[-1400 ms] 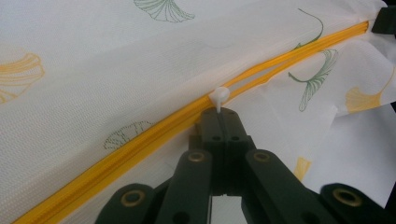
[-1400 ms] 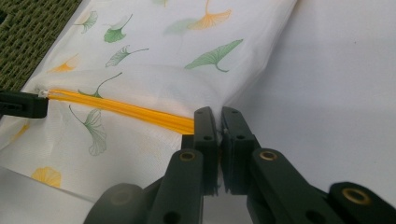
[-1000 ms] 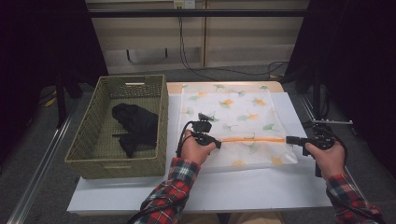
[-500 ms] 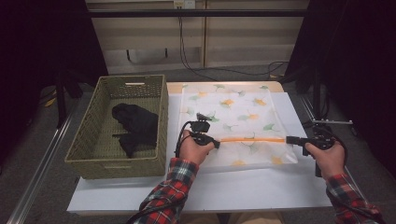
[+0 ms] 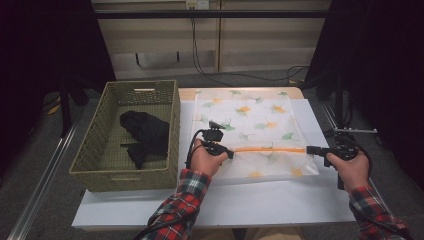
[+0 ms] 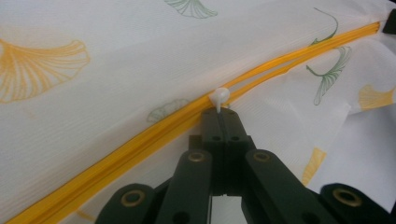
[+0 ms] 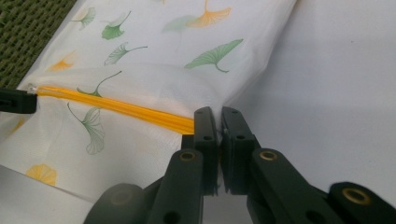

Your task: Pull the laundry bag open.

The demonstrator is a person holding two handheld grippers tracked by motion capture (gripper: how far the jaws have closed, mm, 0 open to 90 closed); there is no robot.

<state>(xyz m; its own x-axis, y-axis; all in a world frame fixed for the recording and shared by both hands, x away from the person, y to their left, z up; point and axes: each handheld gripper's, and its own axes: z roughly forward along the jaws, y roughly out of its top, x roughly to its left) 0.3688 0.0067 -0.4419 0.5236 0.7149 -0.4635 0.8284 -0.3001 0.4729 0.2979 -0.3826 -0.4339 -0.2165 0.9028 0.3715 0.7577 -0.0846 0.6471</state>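
Left tool (image 6: 219,114) is clamped tight on the small white zipper pull (image 6: 219,96), at the left end of the orange zipper (image 5: 270,149). Right tool (image 7: 218,122) pinches the mesh laundry bag (image 5: 250,120) at the zipper's far end, holding it taut on the tabletop (image 5: 260,200). The zipping step looks in hand. Next: draw the pull steadily along the track, with the right tool anchoring.

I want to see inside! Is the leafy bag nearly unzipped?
Done: both tongs have their grip. In hand: the left tongs pinch the white zipper pull; the right tongs clamp the bag at the orange zipper's end. Left: sliding the pull along.
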